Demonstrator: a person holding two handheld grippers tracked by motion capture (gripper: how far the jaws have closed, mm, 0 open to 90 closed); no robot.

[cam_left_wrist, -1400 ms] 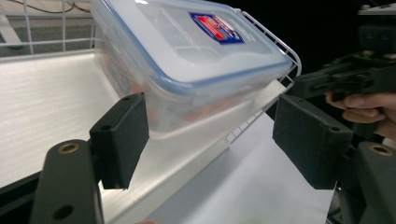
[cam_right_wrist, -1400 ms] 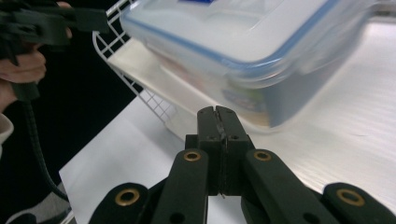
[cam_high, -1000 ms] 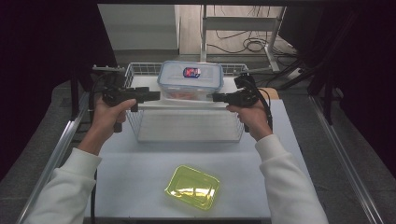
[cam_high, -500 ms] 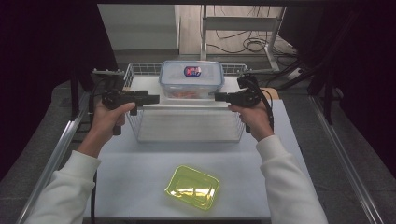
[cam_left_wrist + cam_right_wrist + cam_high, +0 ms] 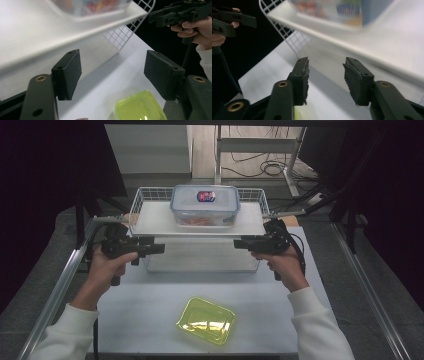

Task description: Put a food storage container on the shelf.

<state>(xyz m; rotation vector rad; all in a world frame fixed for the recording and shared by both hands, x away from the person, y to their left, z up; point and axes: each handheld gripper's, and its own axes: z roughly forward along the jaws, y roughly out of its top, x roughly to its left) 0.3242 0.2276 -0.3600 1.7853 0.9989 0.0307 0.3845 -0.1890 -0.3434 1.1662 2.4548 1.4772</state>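
Your left tool (image 5: 159, 249) hangs open and empty, jaws spread wide in the left gripper view, pointing toward the middle of the worktop (image 5: 150, 320) from its left side. Your right tool (image 5: 239, 243) faces it from the right, jaws also parted with nothing between them. Both tools sit level with each other, just in front of a white wire basket (image 5: 145, 196), one near each front corner.

A flat white board (image 5: 155, 220) lies across the basket's top, its long axis running left to right. On it stands a clear lidded food container (image 5: 205, 205), long axis also left to right, with a red and blue label on the lid and colourful contents too blurred to identify. In both gripper views the board's edge looms above and beyond the jaws, the container cut off at the top.

Nearer you, on the bare worktop, a yellow-green plastic lid or tray (image 5: 206, 320) lies flat, turned at a slight angle, well apart from both tools. Cables lie on the floor beyond the worktop.
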